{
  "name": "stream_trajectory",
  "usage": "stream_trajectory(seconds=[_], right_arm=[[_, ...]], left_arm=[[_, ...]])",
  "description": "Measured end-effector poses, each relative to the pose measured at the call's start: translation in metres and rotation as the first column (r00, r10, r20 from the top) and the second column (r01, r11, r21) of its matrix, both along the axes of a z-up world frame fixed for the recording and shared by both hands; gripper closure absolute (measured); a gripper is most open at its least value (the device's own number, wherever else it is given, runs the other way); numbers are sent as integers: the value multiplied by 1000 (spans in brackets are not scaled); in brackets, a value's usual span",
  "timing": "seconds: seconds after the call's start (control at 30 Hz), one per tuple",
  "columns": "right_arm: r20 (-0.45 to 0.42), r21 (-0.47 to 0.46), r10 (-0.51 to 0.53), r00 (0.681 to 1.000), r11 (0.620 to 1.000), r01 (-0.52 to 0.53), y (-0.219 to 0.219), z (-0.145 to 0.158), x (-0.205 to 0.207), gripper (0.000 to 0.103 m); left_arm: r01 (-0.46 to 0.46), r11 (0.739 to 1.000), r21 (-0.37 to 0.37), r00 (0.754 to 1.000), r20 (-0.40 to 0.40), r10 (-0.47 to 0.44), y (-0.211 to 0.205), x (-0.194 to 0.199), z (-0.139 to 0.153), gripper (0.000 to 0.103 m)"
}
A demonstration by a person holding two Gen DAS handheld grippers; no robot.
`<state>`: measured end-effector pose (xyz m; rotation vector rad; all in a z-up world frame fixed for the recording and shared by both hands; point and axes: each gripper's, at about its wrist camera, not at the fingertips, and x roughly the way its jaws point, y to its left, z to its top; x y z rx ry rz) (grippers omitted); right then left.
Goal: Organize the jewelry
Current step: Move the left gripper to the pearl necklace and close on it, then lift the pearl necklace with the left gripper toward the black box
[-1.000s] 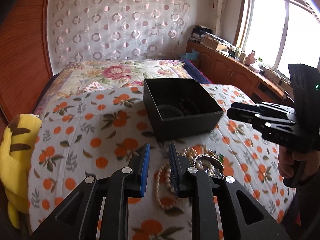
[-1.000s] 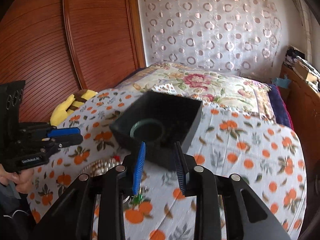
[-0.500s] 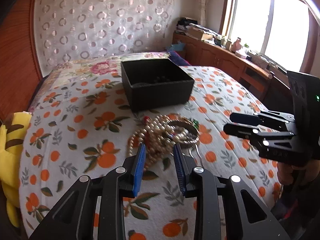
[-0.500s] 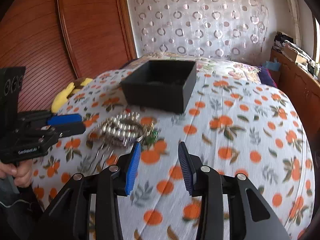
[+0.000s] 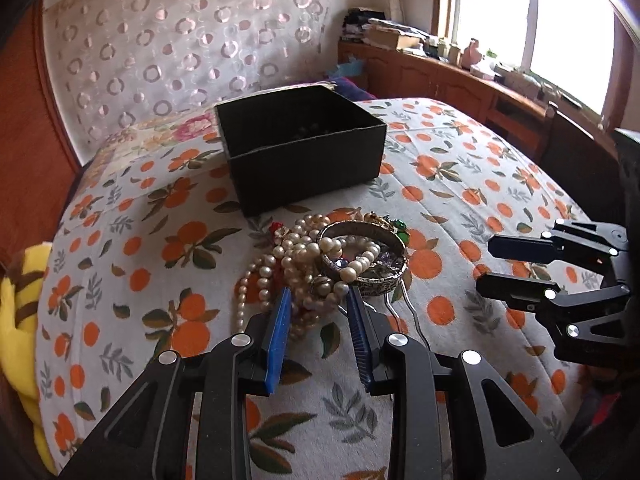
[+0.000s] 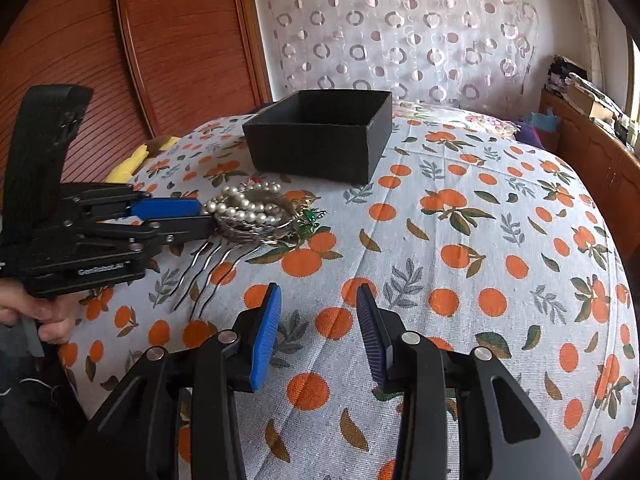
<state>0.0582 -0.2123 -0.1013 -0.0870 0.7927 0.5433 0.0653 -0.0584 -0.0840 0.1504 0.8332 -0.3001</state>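
Fingers of the left gripper (image 5: 318,300) stand narrowly apart, their blue pads either side of the near edge of the jewelry pile (image 5: 336,258); we see pearls between the tips, but cannot tell whether the pads press on them. Fingers of the right gripper (image 6: 318,300) stand somewhat wider, nothing between them, only the bedspread (image 6: 460,240) below

The pile lies on the orange-patterned bedspread, just in front of the black box (image 5: 300,152) and apart from it. In the pile we note strands of pearls (image 5: 276,276), a metal bangle (image 5: 380,276) lying partly over them, a green-stoned piece (image 5: 398,226) at the far right edge and a small red piece (image 5: 276,227) at the far left. A wire hair comb (image 6: 212,268) sticks out from under the bangle towards us

The box is open at the top; from the left wrist view we make out small dark items inside, too dim to name

In the right wrist view the left gripper comes in from the left, held by a hand (image 6: 44,316), its tips at the pile. A yellow plush toy (image 5: 20,320) lies at the left edge of the bed
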Motion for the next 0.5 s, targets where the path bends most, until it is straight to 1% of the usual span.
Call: stream_trajectory(seconds=[0.03, 0.17, 0.23, 0.33, 0.5], right_arm=[[-1, 1, 0, 1000, 1000, 0, 0, 0, 0, 61], [-4, 0, 5, 1000, 1000, -5, 1, -1, 1, 61], [-8, 2, 7, 1000, 1000, -7, 0, -1, 1, 61], [-10, 2, 6, 1000, 1000, -6, 0, -1, 1, 61], [0, -13, 6, 1000, 1000, -6, 2, 0, 2, 61]], left_arm=[[4, 1000, 4, 1000, 6, -4, -1, 0, 1, 77], [34, 999, 14, 999, 21, -34, -7, 2, 3, 94], [44, 999, 23, 998, 37, -45, -9, 2, 6, 95], [35, 999, -8, 998, 52, -35, -7, 4, 13, 95], [-6, 997, -80, 993, 119, 16, 11, 2, 45, 95]])
